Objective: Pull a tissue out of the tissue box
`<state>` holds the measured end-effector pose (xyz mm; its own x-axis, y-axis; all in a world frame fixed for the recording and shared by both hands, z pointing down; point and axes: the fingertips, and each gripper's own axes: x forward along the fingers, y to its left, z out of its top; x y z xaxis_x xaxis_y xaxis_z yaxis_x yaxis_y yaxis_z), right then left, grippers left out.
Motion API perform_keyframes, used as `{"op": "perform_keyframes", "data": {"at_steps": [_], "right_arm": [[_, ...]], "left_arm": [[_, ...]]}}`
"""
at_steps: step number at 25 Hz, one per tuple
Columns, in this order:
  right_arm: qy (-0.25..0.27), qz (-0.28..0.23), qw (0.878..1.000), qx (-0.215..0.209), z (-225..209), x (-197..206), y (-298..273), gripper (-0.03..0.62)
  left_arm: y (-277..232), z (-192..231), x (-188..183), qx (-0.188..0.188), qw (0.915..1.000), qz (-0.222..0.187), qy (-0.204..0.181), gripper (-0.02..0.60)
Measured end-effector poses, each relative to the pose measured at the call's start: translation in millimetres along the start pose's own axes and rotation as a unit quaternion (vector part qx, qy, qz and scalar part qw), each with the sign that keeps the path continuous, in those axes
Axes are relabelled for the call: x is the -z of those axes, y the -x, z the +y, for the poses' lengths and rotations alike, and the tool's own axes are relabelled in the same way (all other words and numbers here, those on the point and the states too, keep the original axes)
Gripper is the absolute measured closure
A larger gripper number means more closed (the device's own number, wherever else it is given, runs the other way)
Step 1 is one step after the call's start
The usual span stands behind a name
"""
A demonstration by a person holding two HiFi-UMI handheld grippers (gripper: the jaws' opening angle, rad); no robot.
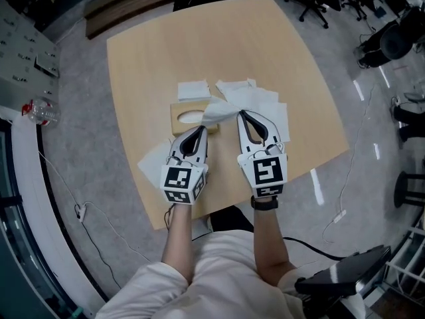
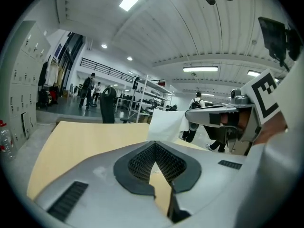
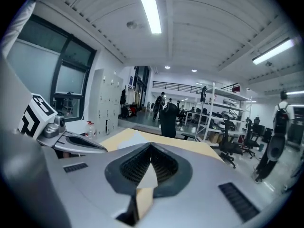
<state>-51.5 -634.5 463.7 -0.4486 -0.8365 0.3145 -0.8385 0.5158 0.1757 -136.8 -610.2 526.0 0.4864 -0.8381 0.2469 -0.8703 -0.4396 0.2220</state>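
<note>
- Head view: I see my right gripper (image 1: 241, 114) with its jaws pinched on a tissue (image 1: 218, 111) rising from the tissue box (image 1: 180, 120).
- My left gripper (image 1: 198, 131) — jaws together, empty.

The head view looks from high above, steeply down on the wooden table (image 1: 265, 45). The person's arms enter from the bottom edge. The left gripper (image 2: 154, 145) view sits low, close over the table top. It faces across the table to the far edge and the shelves (image 2: 147, 96) of the hall, and the right gripper (image 2: 199, 115) shows at its right side. The right gripper view is equally low and faces the same way, with the left gripper at its left side. Both gripper views share the table top, the shelves and the white tissue (image 2: 166, 125) pinched in the right jaws.
</note>
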Motion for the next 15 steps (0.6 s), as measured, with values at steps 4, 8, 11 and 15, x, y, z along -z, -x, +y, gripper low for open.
{"op": "perform_keyframes", "data": {"at_steps": [4,8,11,15], "right_arm": [[-0.017,0.018,0.999,0.044,-32.5,28.0,20.4,0.589],[-0.039,0.047,0.995,0.082,-62.8,68.6,37.4,0.589],[-0.058,0.072,0.99,0.104,-80.3,101.8,47.8,0.589],[-0.078,0.107,0.984,0.122,-88.4,147.1,55.8,0.589]], "left_arm": [[-17.6,-30.6,9.7,0.035,0.9993,0.012,-0.008,0.58],[-34.5,-57.6,25.0,0.063,0.9975,0.03,-0.013,0.58],[-43.6,-75.4,36.6,0.08,0.9957,0.043,-0.017,0.58],[-51.6,-89.3,52.2,0.095,0.9935,0.06,-0.02,0.58]]}}
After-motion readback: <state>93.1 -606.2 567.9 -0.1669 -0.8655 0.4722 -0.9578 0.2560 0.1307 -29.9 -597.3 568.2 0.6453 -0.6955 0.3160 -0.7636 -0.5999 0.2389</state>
